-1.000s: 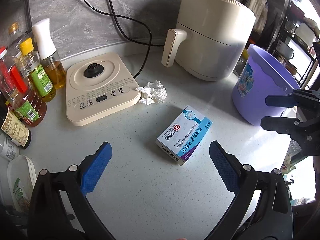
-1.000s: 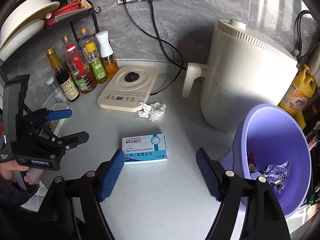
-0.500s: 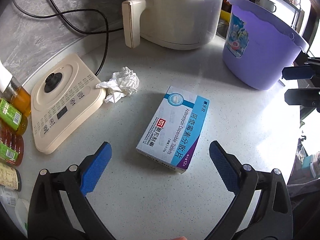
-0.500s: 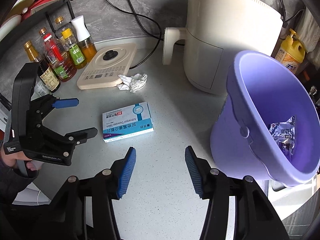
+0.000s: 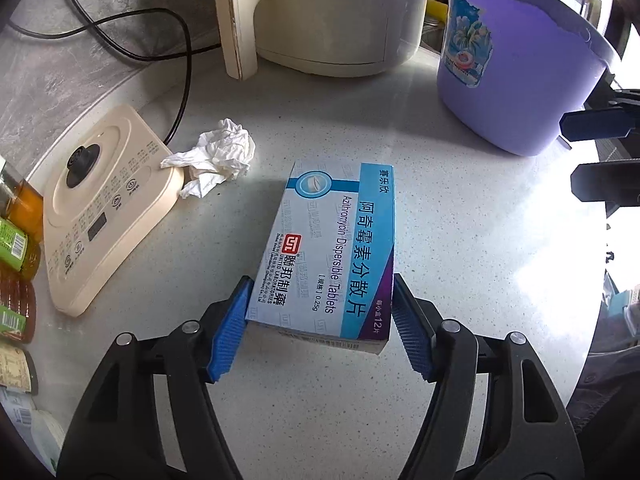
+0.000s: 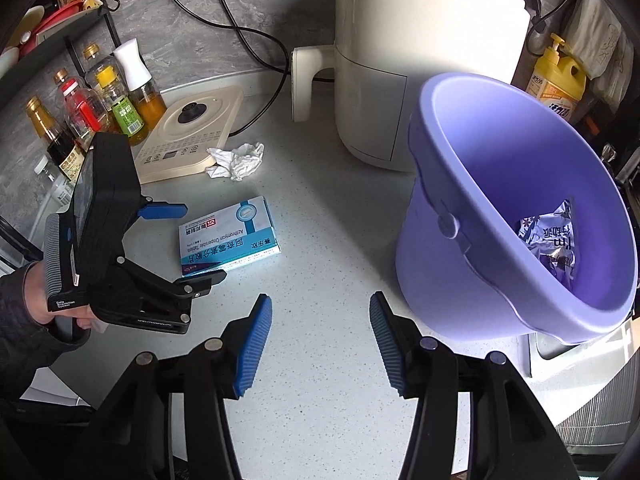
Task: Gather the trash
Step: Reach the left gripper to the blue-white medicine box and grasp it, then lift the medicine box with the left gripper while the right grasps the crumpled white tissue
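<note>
**Left gripper closes around the tablet box on the counter**

The pale speckled countertop [image 5: 320, 420] runs from a grey marbled wall out to its near edge. The biggest thing on it is a cream air fryer [image 6: 420, 60] at the back, its handle jutting to the left. Just to its right stands the purple bucket [image 6: 520, 208], tilted toward me in the right wrist view, with a crinkled silver wrapper [image 6: 552, 240] lying inside. Left of the fryer sits a flat cream kettle base [image 5: 104, 204], its black cord trailing up the wall, and beyond that a cluster of sauce and oil bottles [image 6: 100, 108].

In the middle of the counter lies the blue and white tablet box [image 5: 328, 252], flat on its back. The left gripper [image 5: 320, 324] has it by the near end: its jaws have just been closing, and the blue pads now sit against the box's two long sides. A sleeved hand [image 6: 44, 304] holds that tool.

The right gripper [image 6: 320, 344] hangs over bare counter beside the bucket, jaws spread partway with nothing between them.

A crumpled white tissue [image 5: 216, 160] rests against the corner of the kettle base, apart from the box.
</note>
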### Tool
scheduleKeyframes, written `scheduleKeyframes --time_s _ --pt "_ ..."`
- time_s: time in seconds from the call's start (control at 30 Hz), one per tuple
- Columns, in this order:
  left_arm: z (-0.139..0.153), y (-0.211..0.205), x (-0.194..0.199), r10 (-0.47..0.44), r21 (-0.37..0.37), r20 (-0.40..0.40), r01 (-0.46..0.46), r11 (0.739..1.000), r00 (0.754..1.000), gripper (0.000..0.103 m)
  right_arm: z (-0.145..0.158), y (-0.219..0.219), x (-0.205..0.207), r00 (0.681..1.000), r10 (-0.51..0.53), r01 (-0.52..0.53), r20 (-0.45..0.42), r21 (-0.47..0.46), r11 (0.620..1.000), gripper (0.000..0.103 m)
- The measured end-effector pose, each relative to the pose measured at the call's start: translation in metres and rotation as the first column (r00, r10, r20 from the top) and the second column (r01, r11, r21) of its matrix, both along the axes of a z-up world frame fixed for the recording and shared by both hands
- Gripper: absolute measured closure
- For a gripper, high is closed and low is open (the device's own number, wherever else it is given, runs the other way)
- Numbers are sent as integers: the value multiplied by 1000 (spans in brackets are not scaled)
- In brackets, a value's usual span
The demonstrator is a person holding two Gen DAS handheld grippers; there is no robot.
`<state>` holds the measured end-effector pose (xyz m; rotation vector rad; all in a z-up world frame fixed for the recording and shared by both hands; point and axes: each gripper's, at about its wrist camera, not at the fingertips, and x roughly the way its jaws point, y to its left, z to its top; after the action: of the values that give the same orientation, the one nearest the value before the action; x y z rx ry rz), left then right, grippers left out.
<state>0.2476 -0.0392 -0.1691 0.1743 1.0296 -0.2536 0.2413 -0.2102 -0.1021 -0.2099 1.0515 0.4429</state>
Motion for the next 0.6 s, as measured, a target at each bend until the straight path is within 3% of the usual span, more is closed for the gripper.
scheduleKeyframes --time_s 0.33,0.6 --pt "35 46 -28 253 -68 88 -248 966 964 37 -10 35 5 993 112 -112 -24 6 994 53" --pt "51 81 -40 444 -113 132 -431 895 886 37 -10 75 30 976 219 -219 -12 15 976 52"
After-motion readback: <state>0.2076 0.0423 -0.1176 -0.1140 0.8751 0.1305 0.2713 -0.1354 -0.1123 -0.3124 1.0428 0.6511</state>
